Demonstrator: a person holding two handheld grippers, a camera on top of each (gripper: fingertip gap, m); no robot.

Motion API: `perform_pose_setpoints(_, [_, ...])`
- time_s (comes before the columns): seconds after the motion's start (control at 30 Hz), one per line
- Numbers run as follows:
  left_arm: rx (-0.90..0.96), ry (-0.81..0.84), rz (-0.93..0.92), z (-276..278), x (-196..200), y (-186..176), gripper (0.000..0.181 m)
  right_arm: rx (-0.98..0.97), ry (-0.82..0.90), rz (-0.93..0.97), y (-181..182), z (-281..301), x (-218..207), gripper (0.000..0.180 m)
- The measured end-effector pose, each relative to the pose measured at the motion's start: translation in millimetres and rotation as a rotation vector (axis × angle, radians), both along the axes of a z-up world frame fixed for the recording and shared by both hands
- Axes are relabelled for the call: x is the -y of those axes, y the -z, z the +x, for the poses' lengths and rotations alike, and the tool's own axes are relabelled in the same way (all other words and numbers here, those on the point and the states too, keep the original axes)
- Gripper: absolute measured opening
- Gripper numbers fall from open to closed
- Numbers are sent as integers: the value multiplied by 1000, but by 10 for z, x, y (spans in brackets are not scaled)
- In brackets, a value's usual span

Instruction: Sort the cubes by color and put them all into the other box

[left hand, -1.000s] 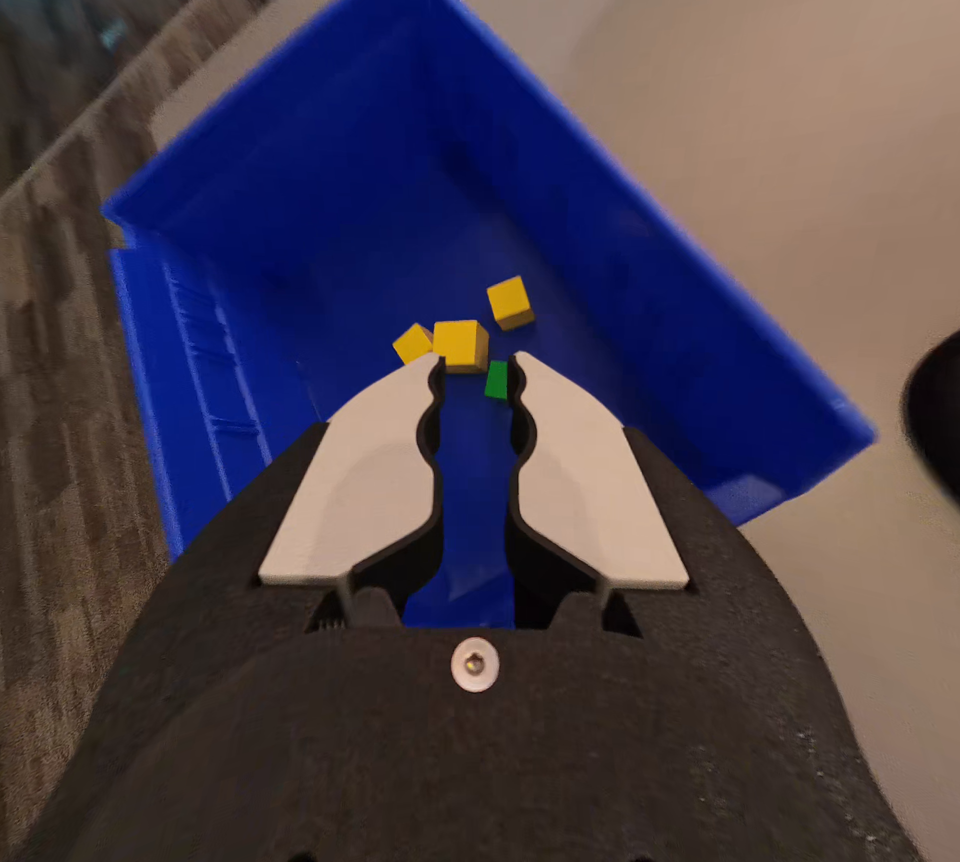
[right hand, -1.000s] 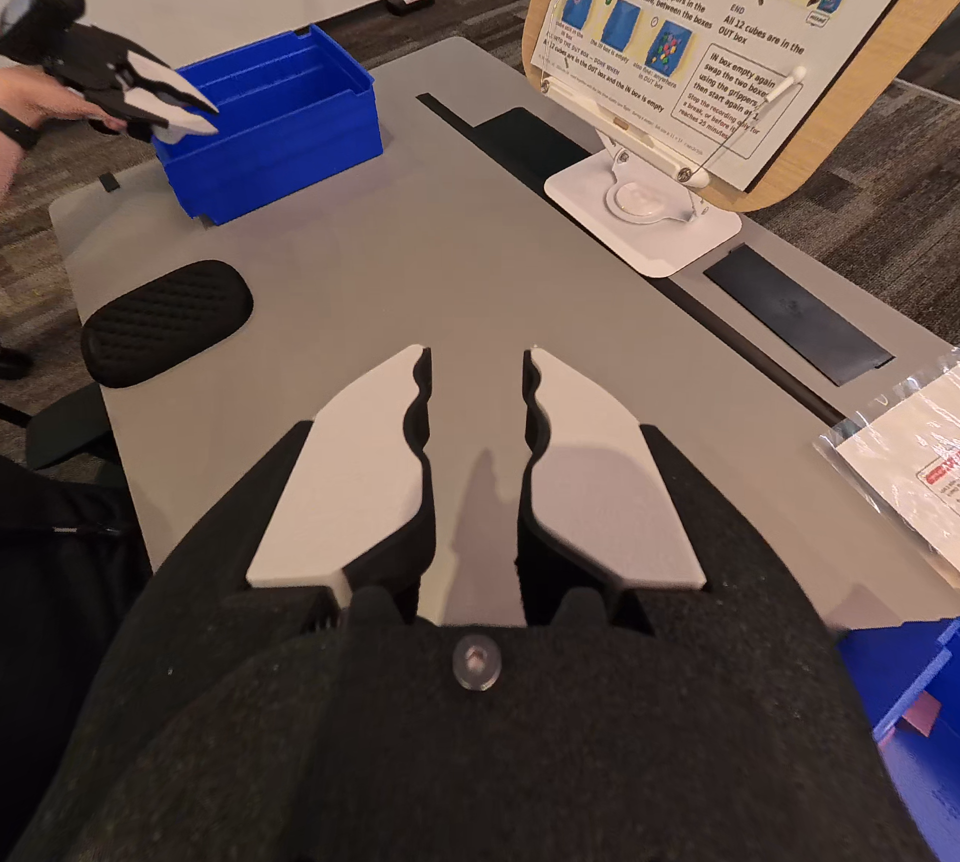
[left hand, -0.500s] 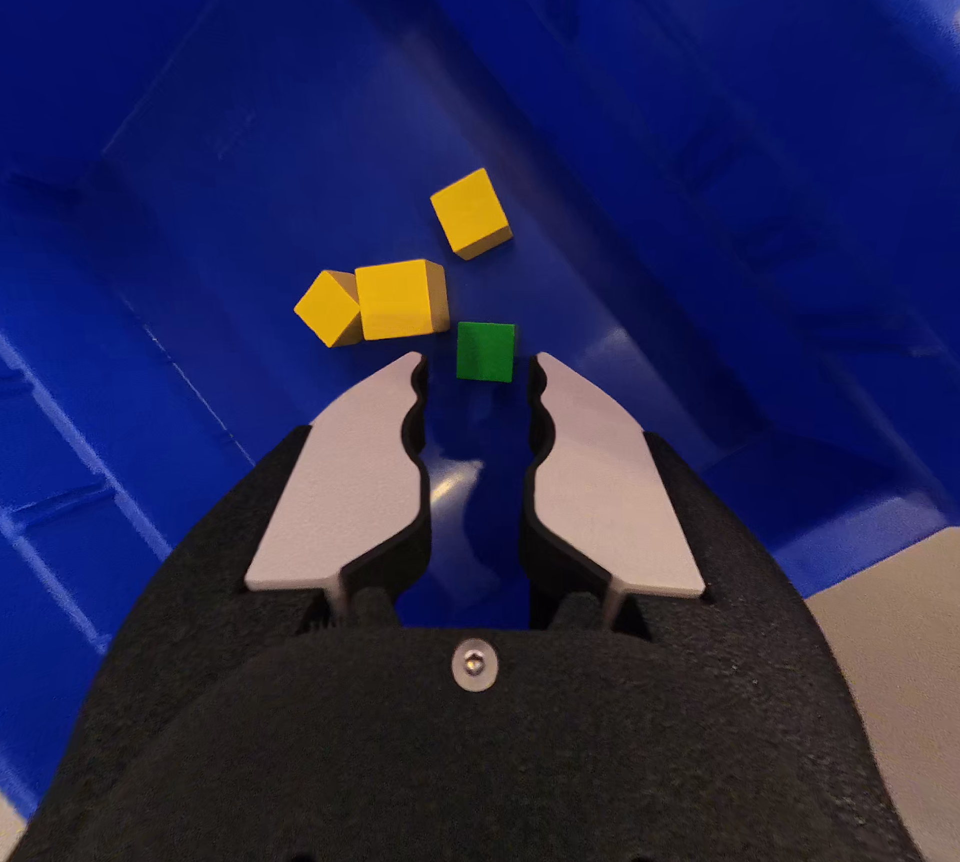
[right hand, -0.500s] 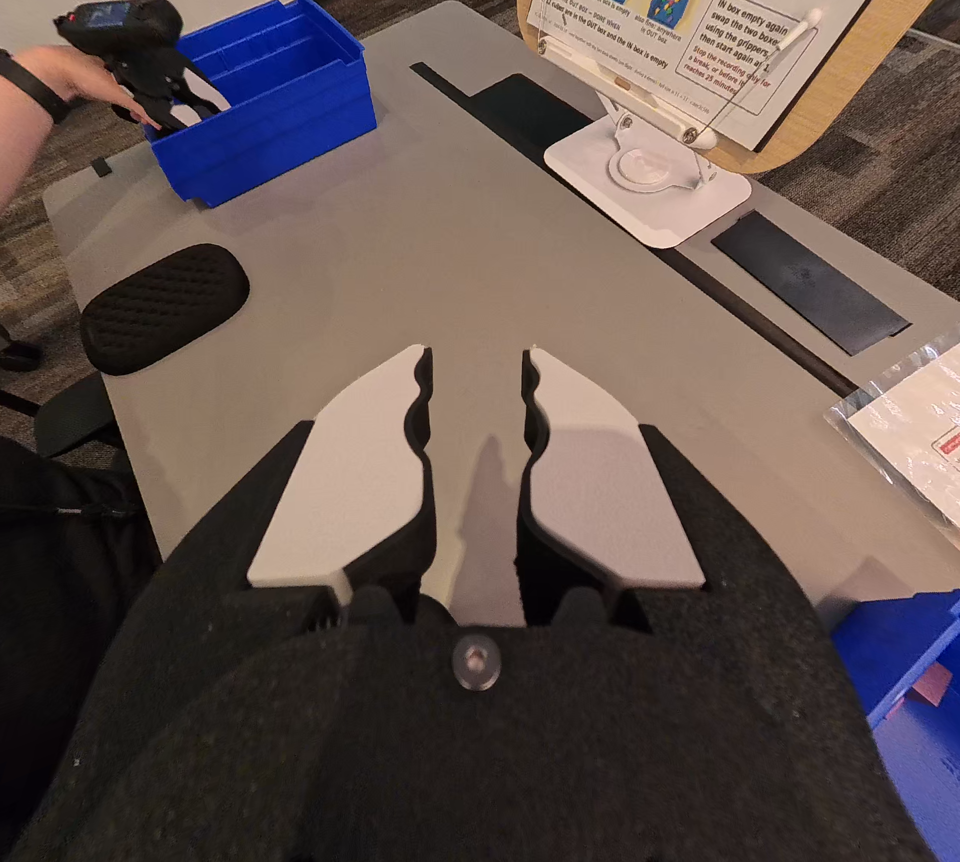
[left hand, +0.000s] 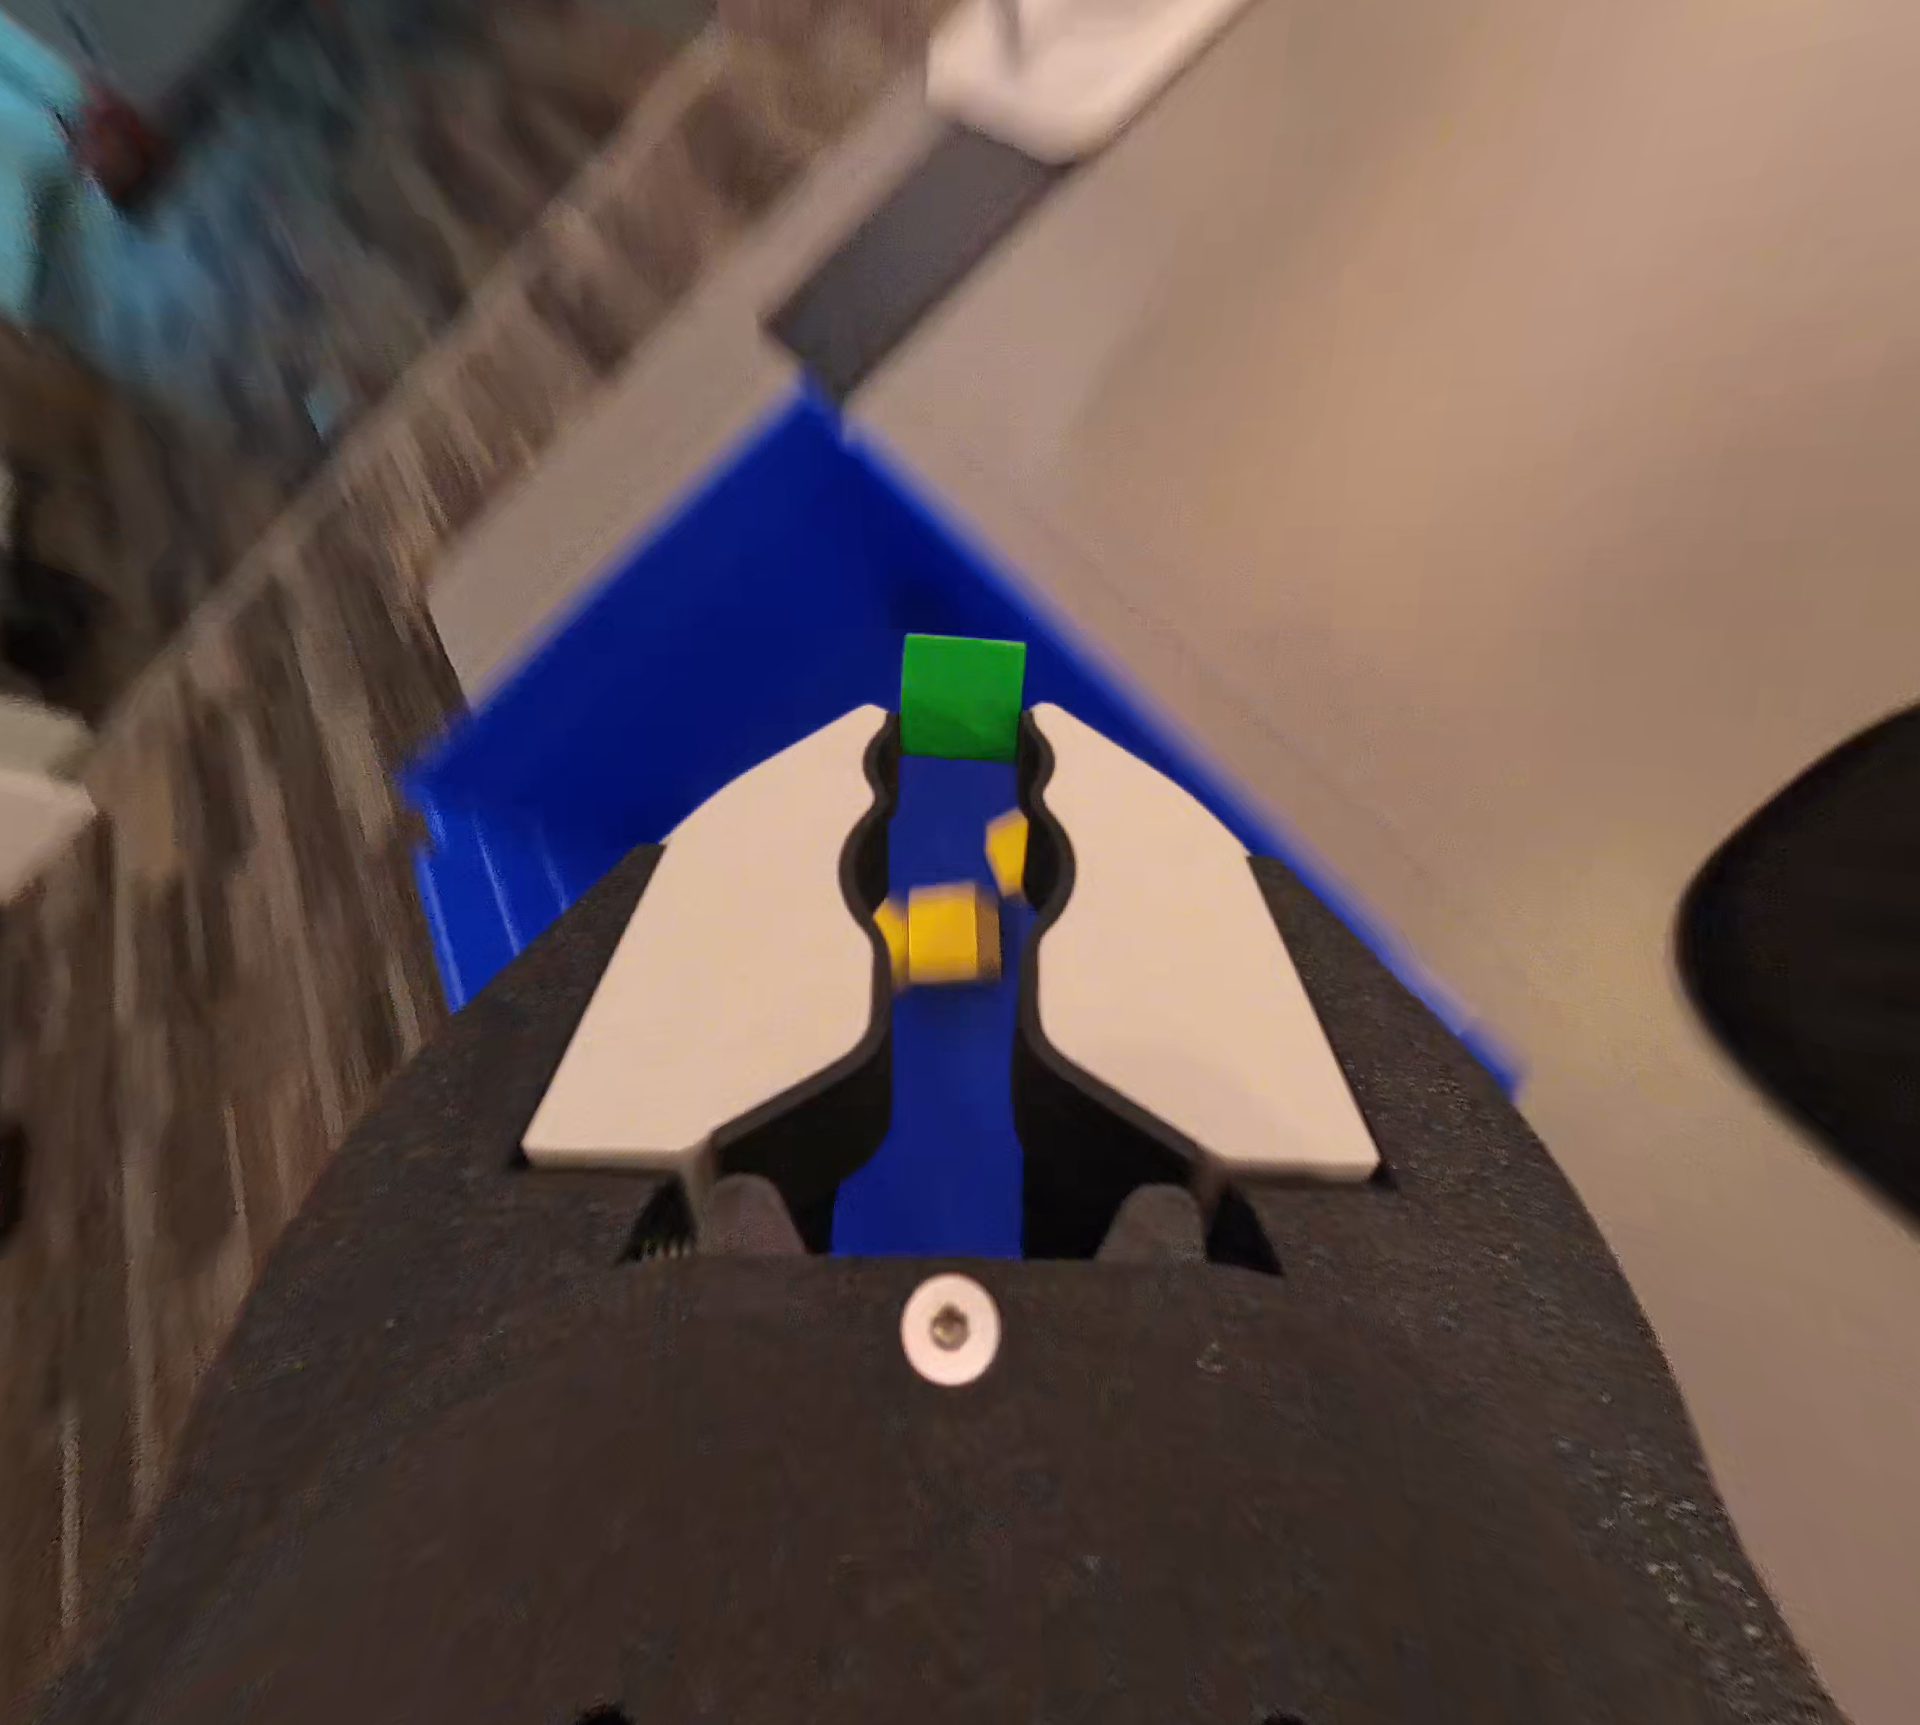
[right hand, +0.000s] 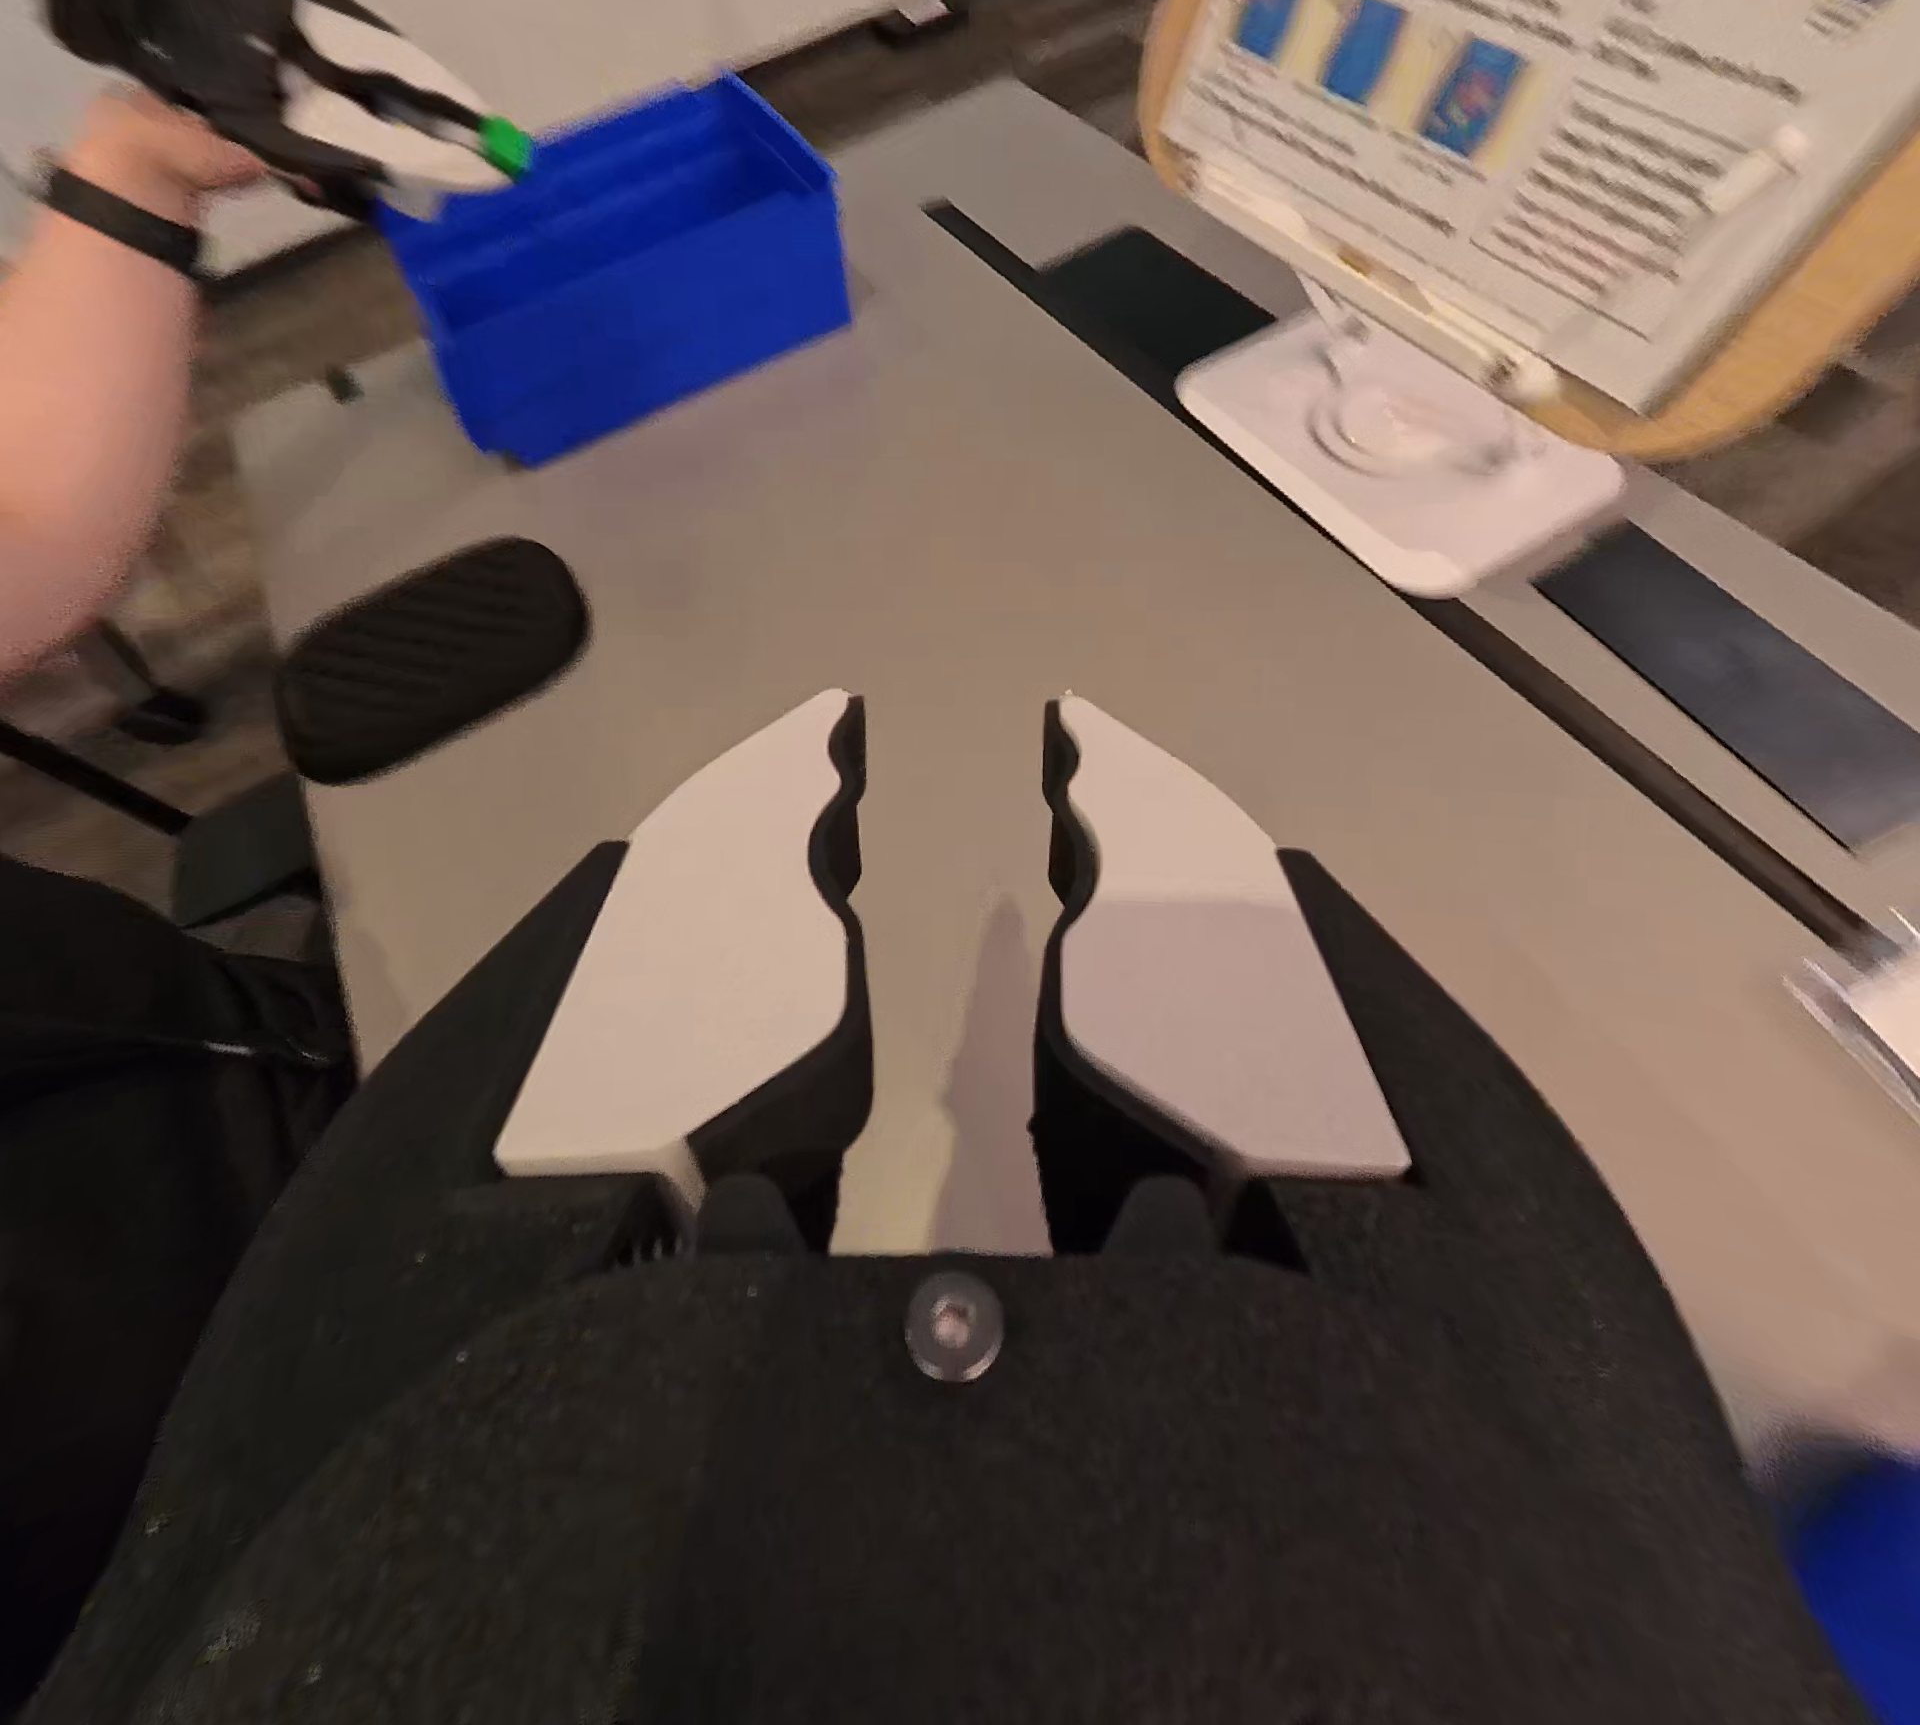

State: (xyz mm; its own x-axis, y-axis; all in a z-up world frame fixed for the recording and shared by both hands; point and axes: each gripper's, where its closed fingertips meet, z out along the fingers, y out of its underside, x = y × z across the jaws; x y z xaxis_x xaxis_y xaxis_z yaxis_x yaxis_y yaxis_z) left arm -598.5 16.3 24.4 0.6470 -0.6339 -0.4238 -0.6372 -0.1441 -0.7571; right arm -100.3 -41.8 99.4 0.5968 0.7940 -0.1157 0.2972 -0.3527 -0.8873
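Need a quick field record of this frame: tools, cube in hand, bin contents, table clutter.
left tool: shut on small green cube, lifted above the blue plastic bin
right tool: open, empty, over the grey table
bin contents: yellow cubes on the floor, blurred; at least two
bin position: far left corner of the table in the right wrist view
table clutter: black oval pad, white stand with instruction board
person: hand holding the left tool

Green cube (left hand: 962, 696) held above blue box (left hand: 727, 636); yellow cubes (left hand: 940, 946) inside
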Motion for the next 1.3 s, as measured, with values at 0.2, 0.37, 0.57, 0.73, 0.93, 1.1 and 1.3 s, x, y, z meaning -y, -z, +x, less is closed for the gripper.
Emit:
perform_pose_setpoints(0.2, [10,320,390,1650,291,-901,21,-413,-191,-111,-283,-872,-46,38])
perform_pose_setpoints(0.37, [-12,428,532,2822,293,-962,21,-561,-137,-90,-263,-1322,-181,52])
perform_pose_setpoints(0.57, [-85,462,530,3469,166,-654,21,-464,7,-80,32,-1343,-408,51])
perform_pose_setpoints(0.73, [-104,500,514,3622,184,-472,21,-380,4,-152,257,-1382,-455,50])
perform_pose_setpoints(0.93, [-93,530,502,3641,249,-405,21,-359,-119,-248,390,-1470,-348,23])
perform_pose_setpoints(1.1, [-18,517,499,3625,278,-468,30,-307,-90,-194,301,-1291,-362,22])
perform_pose_setpoints(1.3, [26,455,529,3315,169,-654,22,-95,170,-35,-125,6,-195,21])
